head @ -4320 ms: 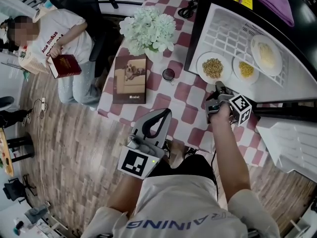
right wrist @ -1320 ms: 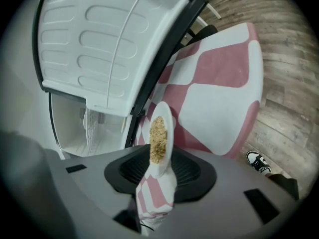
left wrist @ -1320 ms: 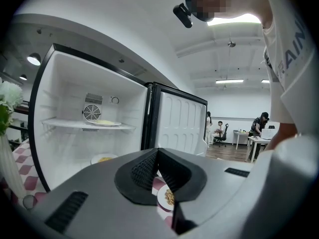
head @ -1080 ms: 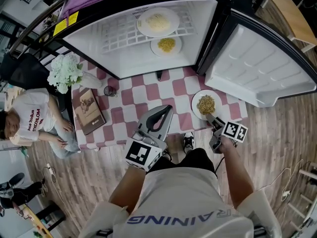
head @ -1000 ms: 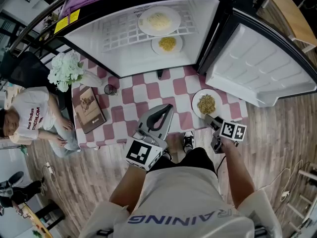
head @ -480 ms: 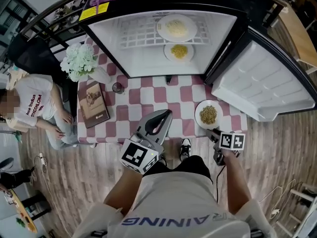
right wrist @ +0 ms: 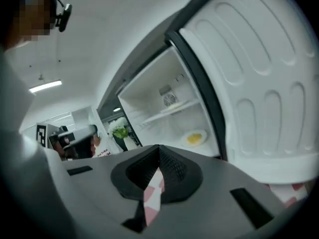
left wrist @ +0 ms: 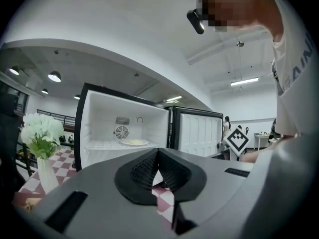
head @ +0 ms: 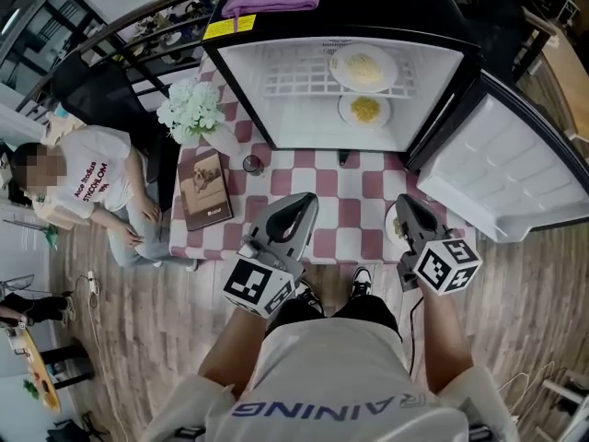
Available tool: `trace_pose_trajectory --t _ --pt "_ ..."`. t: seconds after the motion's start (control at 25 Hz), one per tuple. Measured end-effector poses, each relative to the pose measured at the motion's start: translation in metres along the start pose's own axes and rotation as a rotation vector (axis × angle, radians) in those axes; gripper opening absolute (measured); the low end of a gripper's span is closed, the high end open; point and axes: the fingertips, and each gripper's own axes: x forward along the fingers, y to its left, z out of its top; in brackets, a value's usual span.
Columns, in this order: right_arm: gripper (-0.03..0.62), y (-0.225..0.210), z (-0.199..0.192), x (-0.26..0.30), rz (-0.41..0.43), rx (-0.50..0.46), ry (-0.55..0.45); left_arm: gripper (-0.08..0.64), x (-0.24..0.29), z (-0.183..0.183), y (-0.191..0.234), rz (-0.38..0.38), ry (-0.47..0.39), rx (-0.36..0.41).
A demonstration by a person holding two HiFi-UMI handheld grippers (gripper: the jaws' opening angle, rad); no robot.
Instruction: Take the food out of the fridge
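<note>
Head view: right gripper (head: 403, 204), jaws just closed empty, above the served plate (head: 392, 229); left gripper (head: 304, 201) closed too; next, reach ahead for the lower plate (head: 365, 110) in the fridge (head: 304, 122)

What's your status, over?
Left gripper shut, empty. Right gripper shut, empty. Upper plate and lower plate of food sit in the fridge. Door open, nothing blocking.

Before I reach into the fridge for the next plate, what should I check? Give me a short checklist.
Fridge door open wide: ok.
Plate on the wire shelf in clear view: ok.
Plate on the fridge floor unobstructed: ok.
Right hand-held gripper open to grasp: not ok; jaws have just closed, nothing between them.
Left hand-held gripper open: not ok; jaws together, empty.
Free spot on the checkered table: ok.
</note>
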Motion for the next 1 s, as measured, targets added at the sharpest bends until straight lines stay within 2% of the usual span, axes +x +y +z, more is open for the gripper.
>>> trace_pose_trajectory --t 0.16,0.32,0.64,0.8,1.0 --pt "0.021 0.047 0.065 0.016 0.092 -0.064 -0.135 0.008 -0.003 0.022 0.009 0.033 -0.04 0.047" --pt "0.021 0.07 0.093 0.026 0.129 -0.065 -0.189 0.008 -0.007 0.034 0.015 0.05 -0.071 0.067" --pt "0.021 0.086 0.106 0.026 0.129 -0.147 -0.215 0.006 -0.014 0.046 0.029 0.077 -0.087 0.065" --pt "0.021 0.082 0.107 0.031 0.12 -0.096 -0.198 0.006 -0.015 0.055 0.033 0.085 -0.13 0.07" --pt "0.021 0.079 0.108 0.038 0.107 -0.068 -0.185 0.006 -0.012 0.058 0.033 0.077 -0.128 0.084"
